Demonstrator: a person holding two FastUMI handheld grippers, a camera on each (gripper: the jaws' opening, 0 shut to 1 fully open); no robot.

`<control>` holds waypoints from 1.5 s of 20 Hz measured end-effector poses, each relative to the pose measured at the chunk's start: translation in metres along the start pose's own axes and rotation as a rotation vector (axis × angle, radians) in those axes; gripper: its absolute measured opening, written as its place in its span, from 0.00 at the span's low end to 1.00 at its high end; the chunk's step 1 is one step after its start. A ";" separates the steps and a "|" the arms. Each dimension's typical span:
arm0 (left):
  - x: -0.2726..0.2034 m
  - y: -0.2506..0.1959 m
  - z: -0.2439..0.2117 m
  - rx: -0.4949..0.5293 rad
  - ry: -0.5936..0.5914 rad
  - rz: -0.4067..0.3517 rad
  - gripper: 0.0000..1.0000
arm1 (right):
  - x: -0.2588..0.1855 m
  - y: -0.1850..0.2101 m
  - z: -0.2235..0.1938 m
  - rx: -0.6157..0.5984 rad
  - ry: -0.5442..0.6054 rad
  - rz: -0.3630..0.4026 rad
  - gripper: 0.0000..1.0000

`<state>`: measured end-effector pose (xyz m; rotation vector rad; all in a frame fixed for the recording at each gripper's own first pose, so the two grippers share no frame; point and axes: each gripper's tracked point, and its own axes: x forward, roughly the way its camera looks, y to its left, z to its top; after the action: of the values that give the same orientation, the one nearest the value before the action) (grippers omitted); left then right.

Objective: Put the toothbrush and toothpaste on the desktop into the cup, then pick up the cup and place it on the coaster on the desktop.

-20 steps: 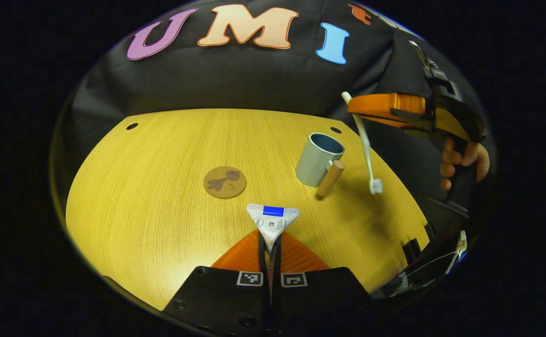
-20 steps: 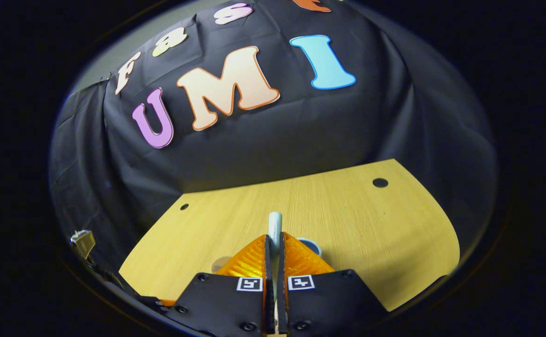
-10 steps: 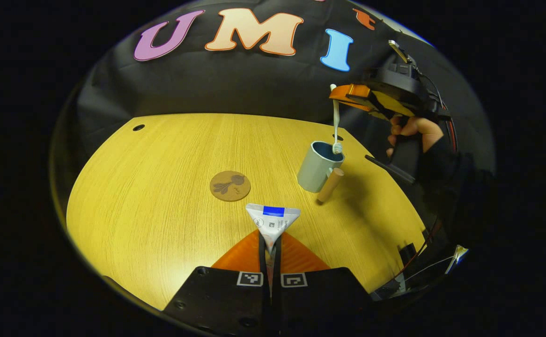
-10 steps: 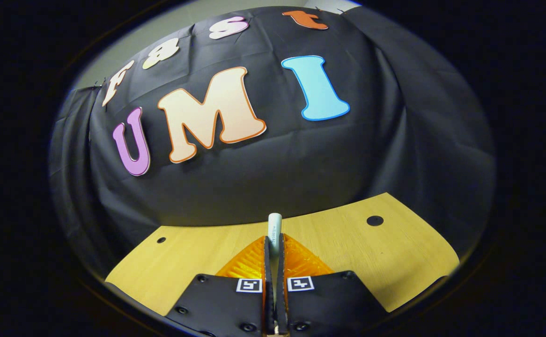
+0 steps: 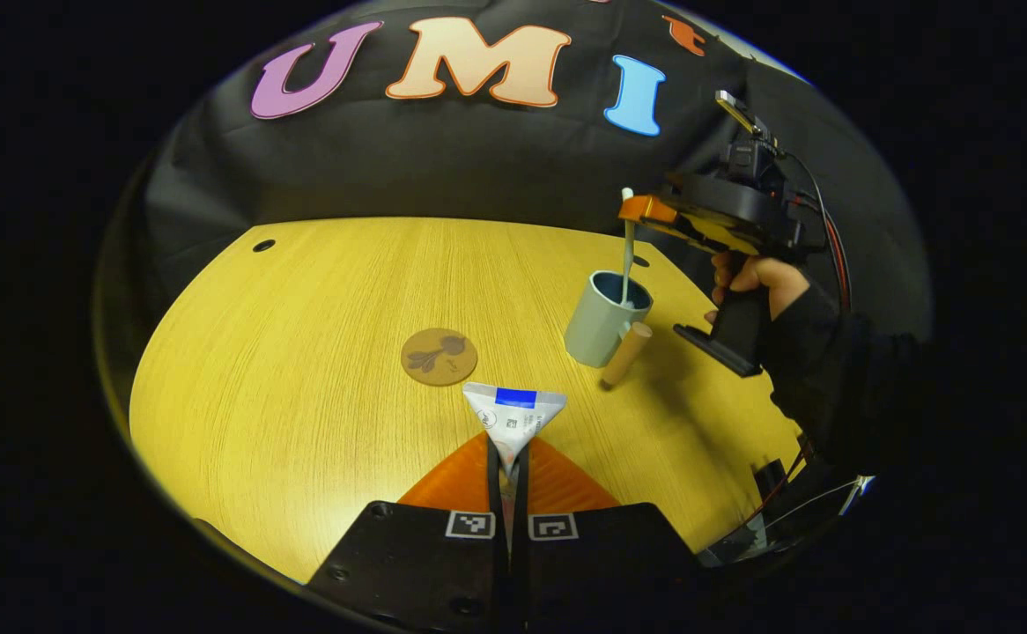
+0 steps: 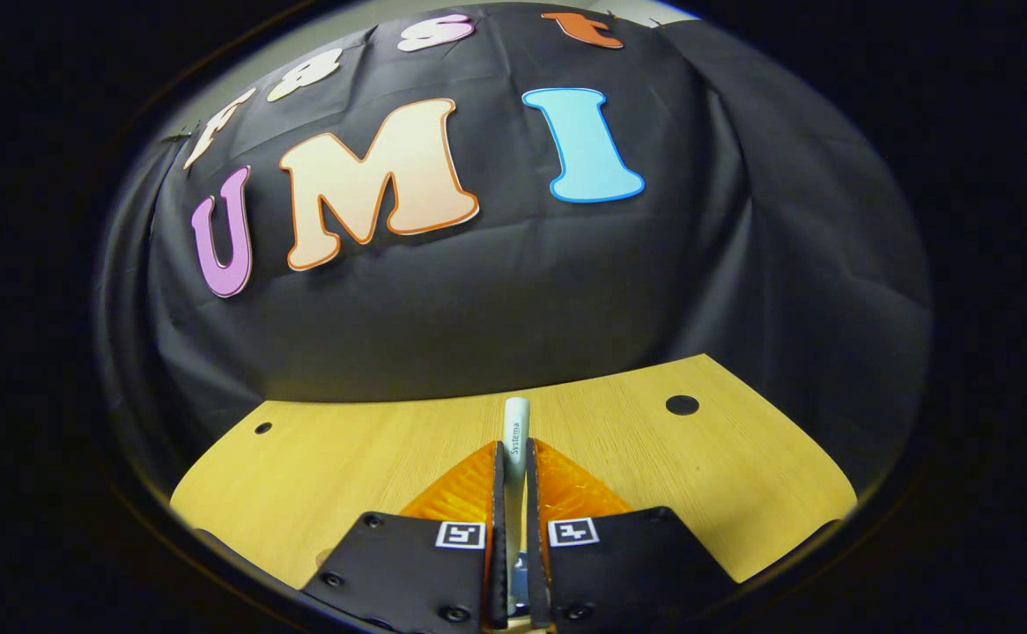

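From the left gripper view, the left gripper [image 5: 510, 458] holds the toothpaste [image 5: 513, 416] pinched between its 2 fingers near the front of the desktop [image 5: 302, 352], with the coaster [image 5: 439, 356] just beyond it. Farther right, the right gripper [image 5: 646, 211] hangs above the cup [image 5: 602, 317], and the toothbrush [image 5: 626, 251] drops upright with its head inside the rim. I'd keep it vertical and let go only once it sits low, so the cup doesn't tip toward its handle [image 5: 626, 354]. In the right gripper view, the right gripper [image 6: 513, 493] has its jaws clamped on the toothbrush [image 6: 515, 431] handle, pointing toward the far wall.
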<state>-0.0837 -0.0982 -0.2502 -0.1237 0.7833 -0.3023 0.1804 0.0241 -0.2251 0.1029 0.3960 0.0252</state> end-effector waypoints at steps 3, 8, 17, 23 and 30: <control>0.004 -0.004 0.003 0.007 0.001 -0.012 0.00 | -0.011 0.001 -0.019 -0.018 0.040 0.025 0.36; 0.007 -0.016 0.020 0.017 -0.030 -0.040 0.00 | -0.053 -0.015 -0.038 -0.023 0.062 0.053 0.69; 0.016 -0.037 0.071 0.062 -0.113 -0.073 0.00 | -0.136 -0.064 -0.096 0.000 0.185 0.050 0.77; 0.032 -0.066 0.135 0.117 -0.213 -0.119 0.00 | -0.176 -0.066 -0.121 -0.015 0.222 0.089 0.77; 0.058 -0.107 0.201 0.160 -0.323 -0.143 0.00 | -0.192 -0.082 -0.125 -0.024 0.229 0.109 0.77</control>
<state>0.0746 -0.2183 -0.1241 -0.0754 0.4282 -0.4661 -0.0443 -0.0542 -0.2743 0.0977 0.6187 0.1498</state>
